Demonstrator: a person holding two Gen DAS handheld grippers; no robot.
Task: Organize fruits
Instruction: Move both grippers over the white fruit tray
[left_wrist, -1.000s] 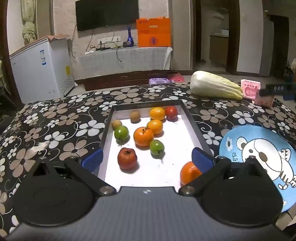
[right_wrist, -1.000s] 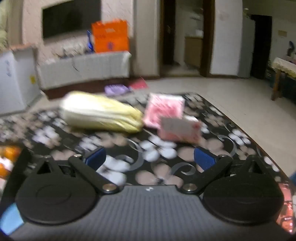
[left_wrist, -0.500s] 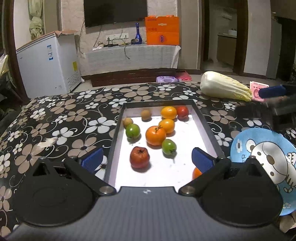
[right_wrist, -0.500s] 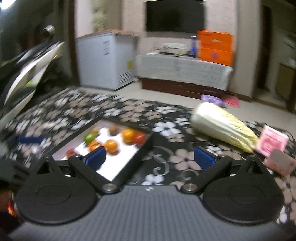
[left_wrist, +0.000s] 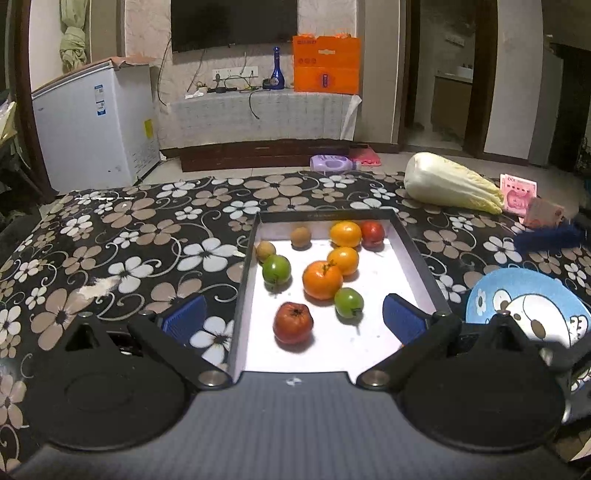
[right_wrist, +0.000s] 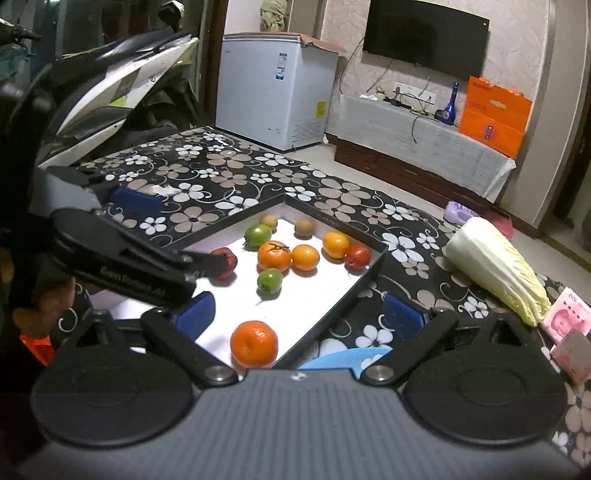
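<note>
Partly, the left gripper (right_wrist: 168, 236) hides a red fruit (right_wrist: 226, 260).

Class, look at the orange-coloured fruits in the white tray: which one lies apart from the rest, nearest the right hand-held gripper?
The large orange at the tray's near corner, just ahead of the right hand-held gripper. The other three orange fruits cluster mid-tray and farther back.
</note>
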